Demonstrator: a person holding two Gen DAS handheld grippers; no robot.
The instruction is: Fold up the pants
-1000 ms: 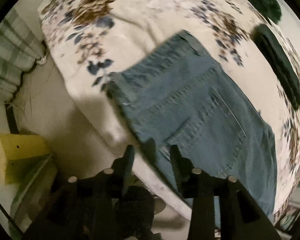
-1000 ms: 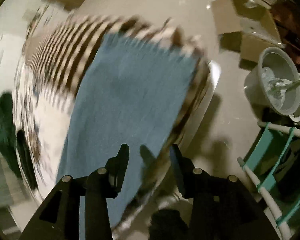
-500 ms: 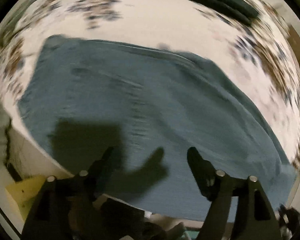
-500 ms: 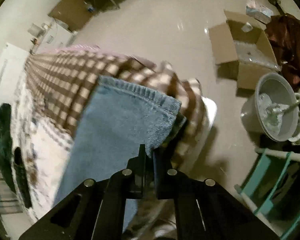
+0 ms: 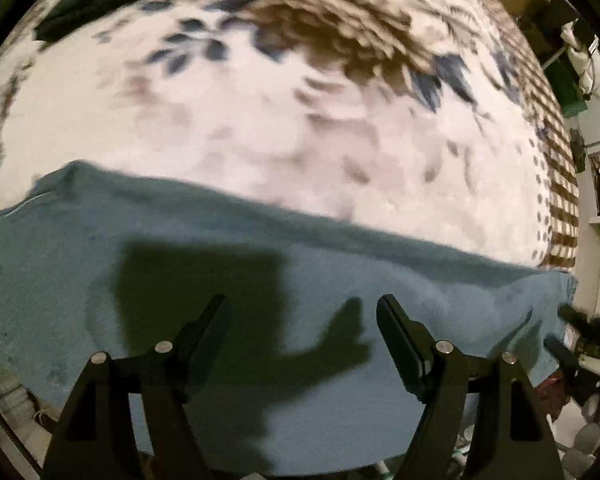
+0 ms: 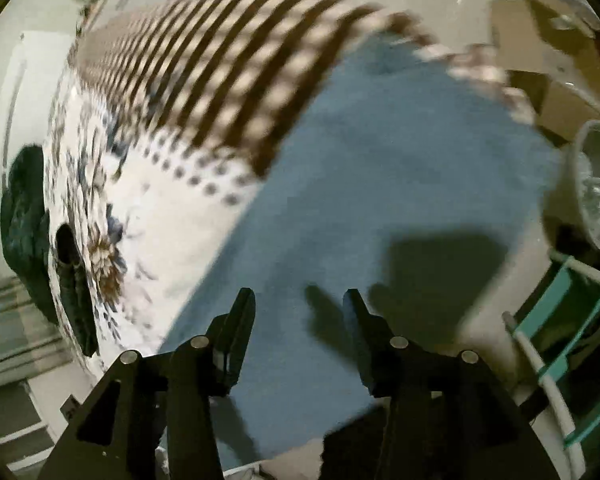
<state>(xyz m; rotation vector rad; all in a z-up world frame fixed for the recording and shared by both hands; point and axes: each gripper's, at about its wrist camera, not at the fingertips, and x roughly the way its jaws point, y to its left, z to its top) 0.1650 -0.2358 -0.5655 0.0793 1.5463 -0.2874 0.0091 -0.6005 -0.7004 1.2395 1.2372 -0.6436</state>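
Blue denim pants [image 5: 260, 280] lie flat along the near edge of a bed with a floral cover [image 5: 300, 120]. My left gripper [image 5: 302, 312] is open and empty, hovering over the denim. In the right wrist view the pants [image 6: 380, 180] stretch away over the checked end of the bed cover [image 6: 220, 60]. My right gripper [image 6: 298, 304] is open and empty above the denim. Both views are motion-blurred.
Dark green folded clothes [image 6: 24, 208] lie at the far side of the bed. A grey bucket [image 6: 596, 184], cardboard boxes [image 6: 548, 52] and a teal-and-white rack [image 6: 560, 340] stand on the floor to the right. Shelves [image 5: 596, 160] stand beyond the bed.
My right gripper was shut on the pant hem half a second ago and has opened, letting it go. My left gripper has swung along the pants and opened wider.
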